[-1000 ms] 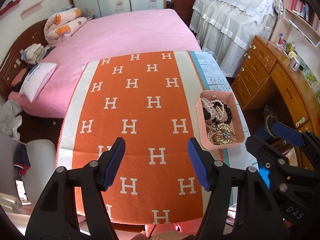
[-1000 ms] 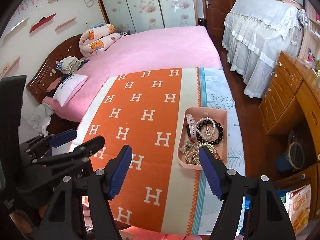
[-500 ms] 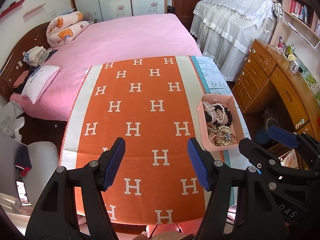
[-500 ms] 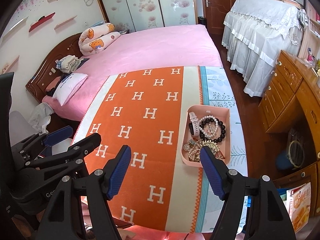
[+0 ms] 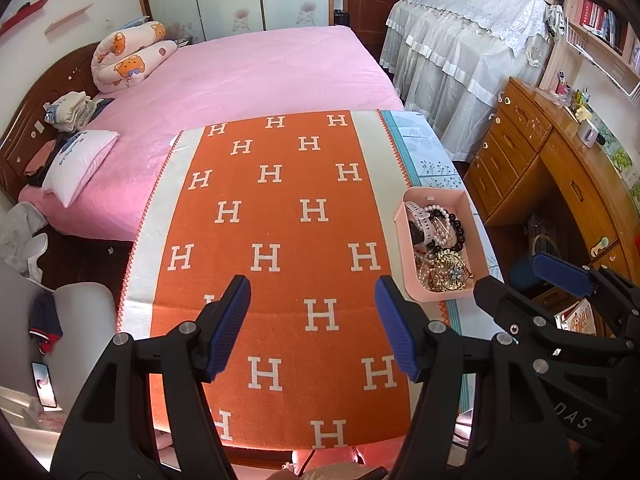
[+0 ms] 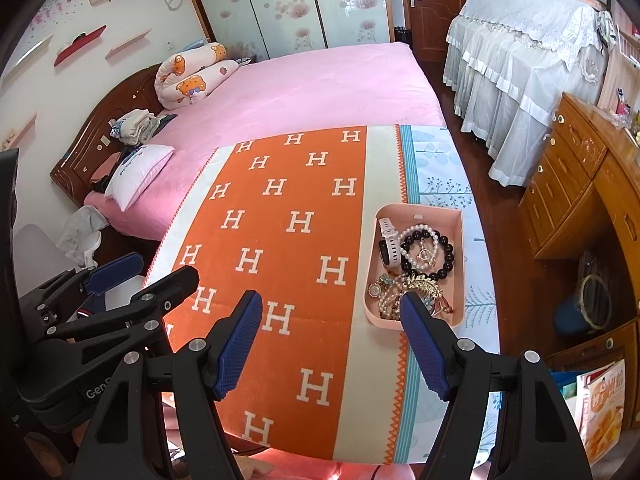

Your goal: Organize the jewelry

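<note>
While both grippers' fingers gape empty, pink tray runs lengthwise away; jewelry inside.

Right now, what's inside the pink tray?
The pink tray holds a white watch, a black bead bracelet, a pearl bracelet and tangled gold pieces. Anything beneath the pile is hidden.

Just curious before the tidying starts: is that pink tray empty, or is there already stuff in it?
Not empty. The pink tray holds a jumble: a black bead bracelet, a pearl strand, a white watch and gold pieces.
</note>
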### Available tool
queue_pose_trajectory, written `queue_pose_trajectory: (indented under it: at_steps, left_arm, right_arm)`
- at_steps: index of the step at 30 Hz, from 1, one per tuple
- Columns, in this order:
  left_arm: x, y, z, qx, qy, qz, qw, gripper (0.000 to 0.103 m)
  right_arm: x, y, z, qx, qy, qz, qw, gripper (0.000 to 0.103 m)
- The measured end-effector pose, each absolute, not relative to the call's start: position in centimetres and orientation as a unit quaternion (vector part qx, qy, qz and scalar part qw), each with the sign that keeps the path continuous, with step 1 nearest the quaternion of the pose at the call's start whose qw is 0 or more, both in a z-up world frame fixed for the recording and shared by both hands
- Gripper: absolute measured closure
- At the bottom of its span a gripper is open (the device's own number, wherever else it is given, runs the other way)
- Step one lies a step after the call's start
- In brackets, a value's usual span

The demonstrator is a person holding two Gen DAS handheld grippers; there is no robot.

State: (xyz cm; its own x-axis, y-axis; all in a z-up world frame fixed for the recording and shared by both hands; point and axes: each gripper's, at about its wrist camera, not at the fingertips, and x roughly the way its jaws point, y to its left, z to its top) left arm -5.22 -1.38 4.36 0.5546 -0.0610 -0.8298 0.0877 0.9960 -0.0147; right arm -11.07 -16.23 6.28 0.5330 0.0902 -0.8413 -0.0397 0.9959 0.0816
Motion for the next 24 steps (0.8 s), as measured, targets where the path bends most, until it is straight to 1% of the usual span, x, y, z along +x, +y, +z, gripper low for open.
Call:
queue_pose_trajectory:
  at_steps: [24]
  left_arm:
    - [-5.03,-1.2,3.99,0.014,0.475,-0.042,0.879,0.041]
  right_arm:
    - [-10.71,-16.3,6.1,0.026,0.484,0.037,0.874,0.031]
